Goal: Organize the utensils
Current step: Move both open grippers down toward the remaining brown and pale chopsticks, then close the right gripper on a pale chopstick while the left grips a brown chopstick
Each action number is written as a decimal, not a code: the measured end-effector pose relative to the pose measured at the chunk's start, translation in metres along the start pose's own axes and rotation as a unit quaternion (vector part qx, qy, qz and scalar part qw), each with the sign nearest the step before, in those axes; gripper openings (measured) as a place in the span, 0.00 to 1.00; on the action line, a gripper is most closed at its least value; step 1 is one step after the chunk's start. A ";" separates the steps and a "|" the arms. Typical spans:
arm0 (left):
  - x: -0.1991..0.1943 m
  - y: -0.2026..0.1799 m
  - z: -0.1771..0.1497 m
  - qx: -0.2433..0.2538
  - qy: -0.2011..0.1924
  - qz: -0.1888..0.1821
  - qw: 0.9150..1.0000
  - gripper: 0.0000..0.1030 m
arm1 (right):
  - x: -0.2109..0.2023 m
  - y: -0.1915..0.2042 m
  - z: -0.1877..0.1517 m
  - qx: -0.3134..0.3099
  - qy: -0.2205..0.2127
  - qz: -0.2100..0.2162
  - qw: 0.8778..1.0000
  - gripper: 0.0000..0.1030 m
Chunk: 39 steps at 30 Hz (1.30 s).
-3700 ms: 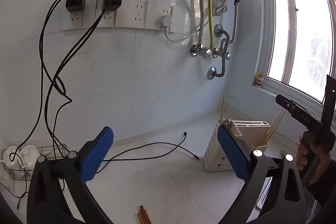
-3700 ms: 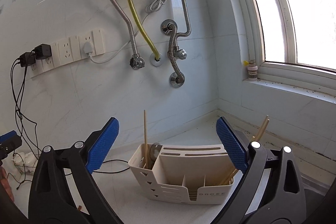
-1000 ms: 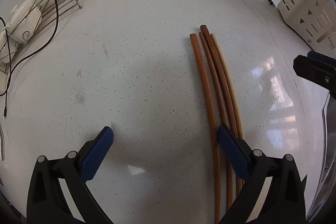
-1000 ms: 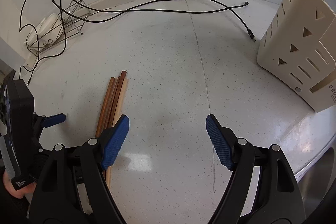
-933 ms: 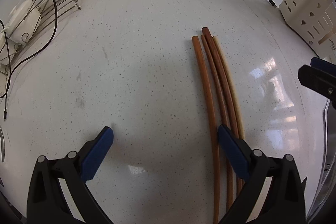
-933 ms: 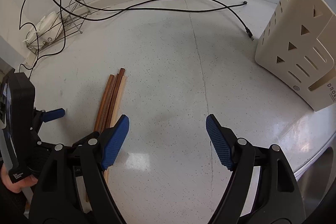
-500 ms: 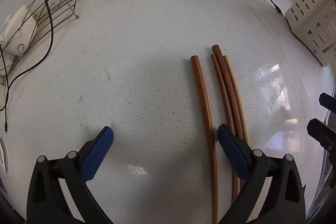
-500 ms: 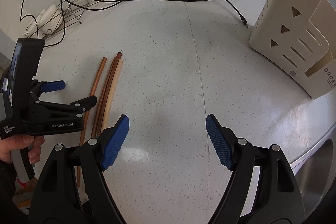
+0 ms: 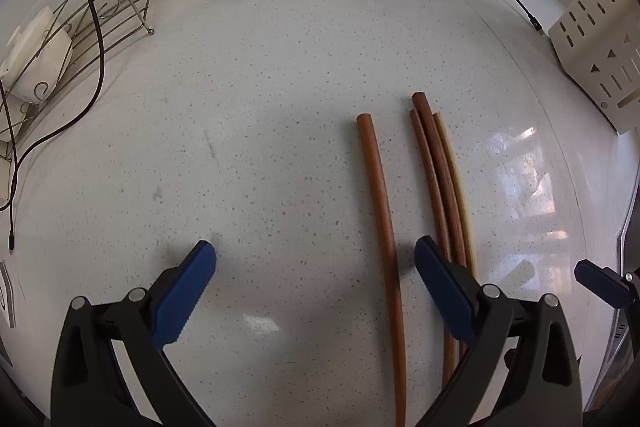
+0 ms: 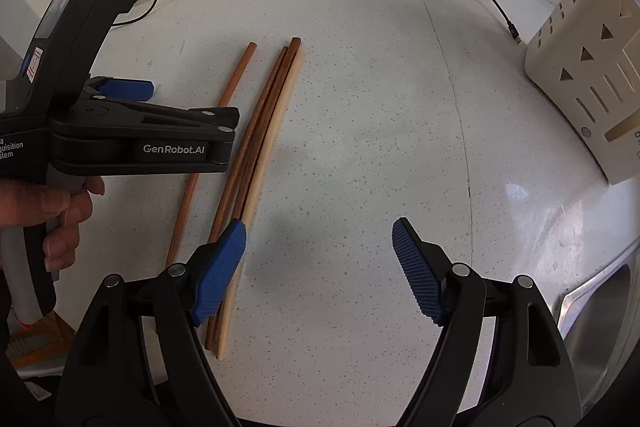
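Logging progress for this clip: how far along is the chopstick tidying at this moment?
Early stage. Done: nothing visibly; the cream utensil holder shows only one pale stick at its top edge. In hand: nothing; the left tongs are open astride one brown chopstick, and the right tongs hover open beside the three bunched chopsticks. Left: all four chopsticks, lying on the counter.
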<state>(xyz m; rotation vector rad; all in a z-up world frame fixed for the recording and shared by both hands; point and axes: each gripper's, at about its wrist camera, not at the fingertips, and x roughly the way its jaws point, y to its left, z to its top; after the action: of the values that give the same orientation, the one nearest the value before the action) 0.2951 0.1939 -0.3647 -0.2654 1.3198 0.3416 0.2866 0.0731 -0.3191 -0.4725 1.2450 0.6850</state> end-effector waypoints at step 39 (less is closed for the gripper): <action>0.004 0.001 0.002 0.007 0.011 -0.002 1.000 0.95 | 0.028 0.005 0.003 0.053 0.044 -0.033 0.997 0.43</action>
<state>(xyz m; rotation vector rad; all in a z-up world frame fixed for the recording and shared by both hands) 0.2975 0.1957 -0.3680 -0.2611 1.3431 0.3271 0.2900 0.0846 -0.3446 -0.4589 1.3361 0.5435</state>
